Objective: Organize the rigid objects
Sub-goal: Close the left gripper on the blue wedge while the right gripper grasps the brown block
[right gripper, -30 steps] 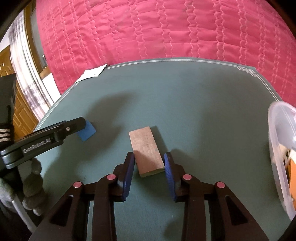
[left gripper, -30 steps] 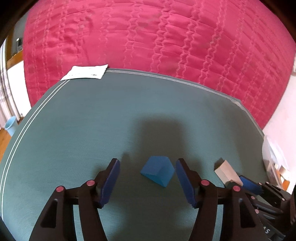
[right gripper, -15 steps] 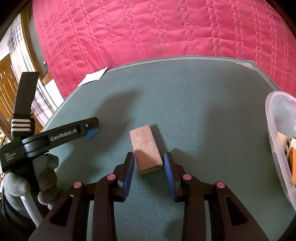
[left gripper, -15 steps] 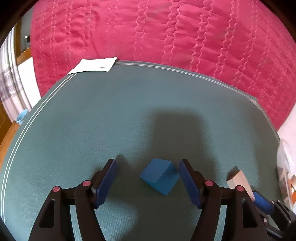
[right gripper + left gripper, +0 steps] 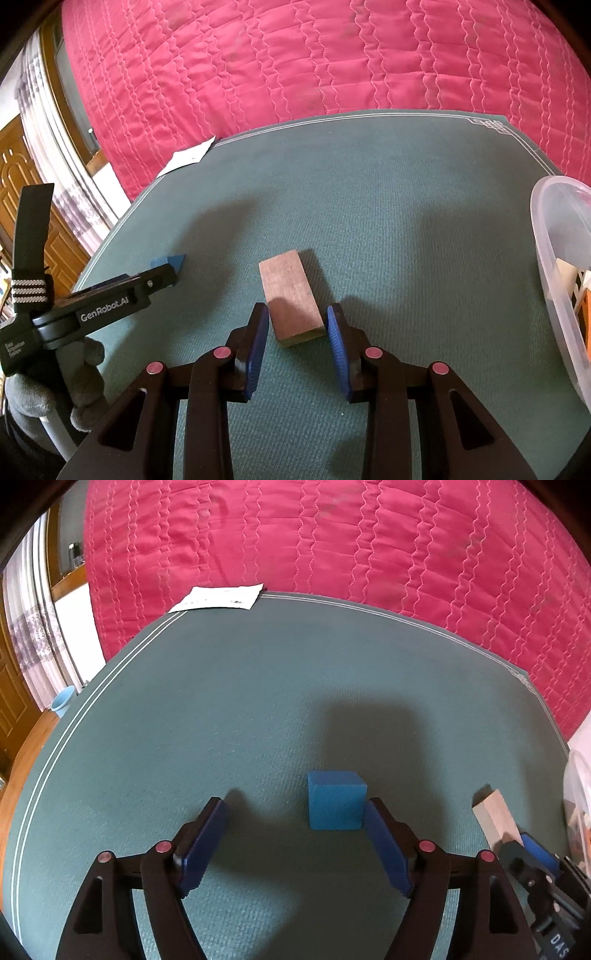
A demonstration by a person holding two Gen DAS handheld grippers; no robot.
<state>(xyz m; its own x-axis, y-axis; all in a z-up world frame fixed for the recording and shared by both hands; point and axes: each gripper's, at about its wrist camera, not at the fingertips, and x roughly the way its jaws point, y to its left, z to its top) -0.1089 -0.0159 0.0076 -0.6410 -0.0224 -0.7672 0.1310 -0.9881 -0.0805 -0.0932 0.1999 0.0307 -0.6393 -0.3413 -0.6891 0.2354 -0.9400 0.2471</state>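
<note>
The left tool (image 5: pixel 295 816) is spread wide and holds nothing; a small blue foam cube (image 5: pixel 337 800) sits on the green counter mat (image 5: pixel 221 709) between its pads, just beside the right-hand one. The right tool (image 5: pixel 297 323) is partly open around the near end of a flat brown wooden block (image 5: pixel 290 295), not visibly clamping it. Farther right stands a clear plastic bin (image 5: pixel 550 266); a white paper slip (image 5: pixel 218 598) lies at the mat's far edge against a pink quilted bedspread (image 5: pixel 332 542).

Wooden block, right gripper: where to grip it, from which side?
Grip the wooden block across its two long side faces at the near end, coming straight in along its length. It lies flat on the green mat, pointing away, and the right gripper already has an open finger on either side.
</note>
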